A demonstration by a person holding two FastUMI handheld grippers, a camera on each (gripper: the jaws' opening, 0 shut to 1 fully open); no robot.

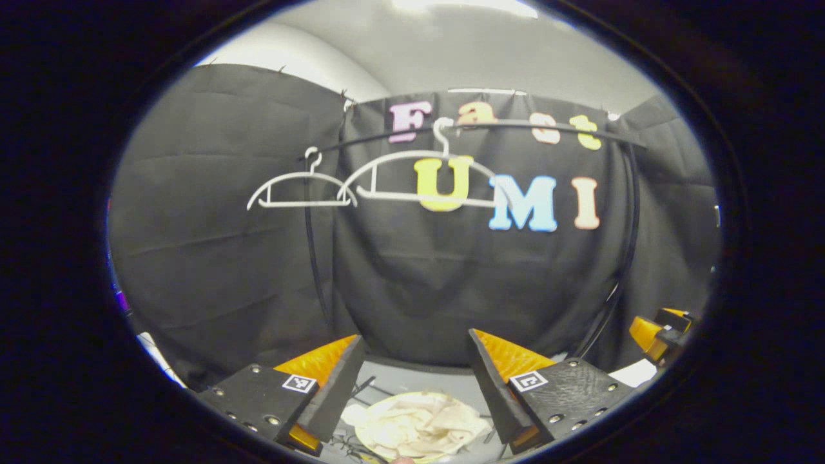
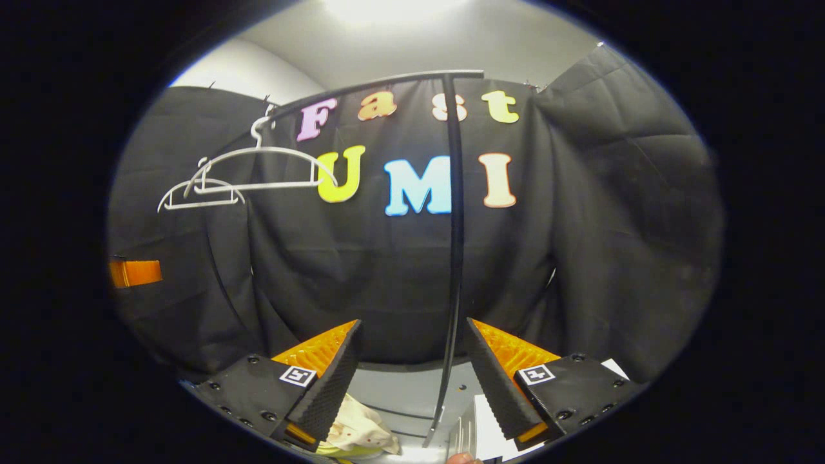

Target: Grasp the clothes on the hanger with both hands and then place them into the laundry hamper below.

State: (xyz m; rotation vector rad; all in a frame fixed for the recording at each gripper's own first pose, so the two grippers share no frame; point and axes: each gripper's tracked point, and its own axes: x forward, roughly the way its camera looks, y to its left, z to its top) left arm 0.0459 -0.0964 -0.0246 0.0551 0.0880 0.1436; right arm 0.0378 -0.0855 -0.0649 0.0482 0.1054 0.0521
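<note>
- We are holding both tongs wide apart, and nothing is between their tips. The left tongs [image 1: 416,380] and the right tongs [image 2: 412,377] are both pointing at the black wall.
- The clothes [image 1: 419,425] are lying crumpled down low, in a pale heap. They are looking like they are already sitting in the laundry hamper [image 1: 364,444], though we are seeing only a bit of its yellowish edge.
- Two white hangers [image 1: 303,190] are hanging bare on the dark rail [image 1: 515,124]. So we are thinking the job is nearly finished.
- What could go wrong: a corner of cloth could be draping over the hamper's edge and sliding out. We cannot tell from here if all of it is inside.
- The rail's black pole [image 2: 454,258] is standing right in front of the right tongs, between their tips. Pushing forward could be bumping it and shaking the hangers.
- The other tongs [image 1: 660,332] are waiting near the left tongs' right side, so swinging sideways could be knocking them together.
- Pulling back and up is looking like the open way.
</note>
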